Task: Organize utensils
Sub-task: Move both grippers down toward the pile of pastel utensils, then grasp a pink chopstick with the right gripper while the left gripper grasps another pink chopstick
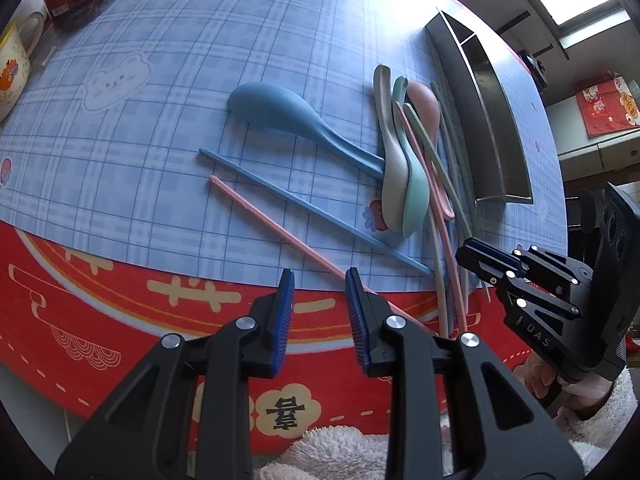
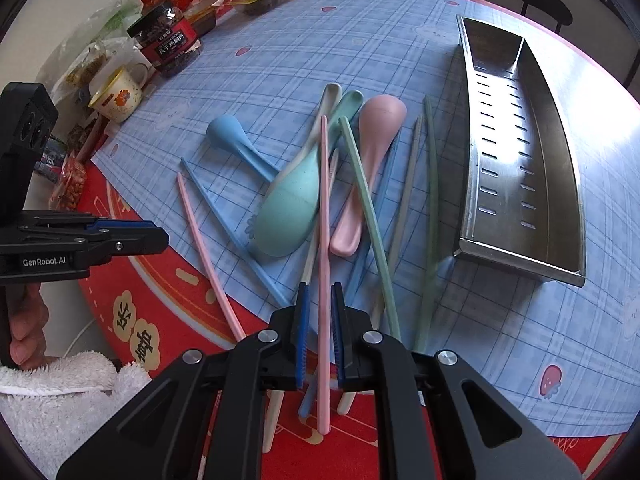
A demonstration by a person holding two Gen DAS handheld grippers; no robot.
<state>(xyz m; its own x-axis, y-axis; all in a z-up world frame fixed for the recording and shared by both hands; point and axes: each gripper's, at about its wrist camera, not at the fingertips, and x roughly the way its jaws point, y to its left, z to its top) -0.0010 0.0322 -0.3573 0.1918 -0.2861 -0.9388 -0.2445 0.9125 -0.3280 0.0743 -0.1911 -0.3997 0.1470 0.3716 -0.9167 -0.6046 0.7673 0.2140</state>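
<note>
Gripping: left gripper [image 1: 320, 312] stood partly closed, nothing visibly between its pads.
Right gripper [image 2: 320, 336]: closed on pink chopstick [image 2: 323, 240].
Place: table's [image 2: 280, 60] near edge, left of steel tray [image 2: 520, 160].
Handling: probably light, stiff, slippery; hold near the end.

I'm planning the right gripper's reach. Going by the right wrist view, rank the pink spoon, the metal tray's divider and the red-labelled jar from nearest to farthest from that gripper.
1. Pink spoon: just ahead of the right gripper, in the utensil pile.
2. Metal tray's divider: far right, at the tray's far end.
3. Red-labelled jar: far left, among the snack packets.
</note>
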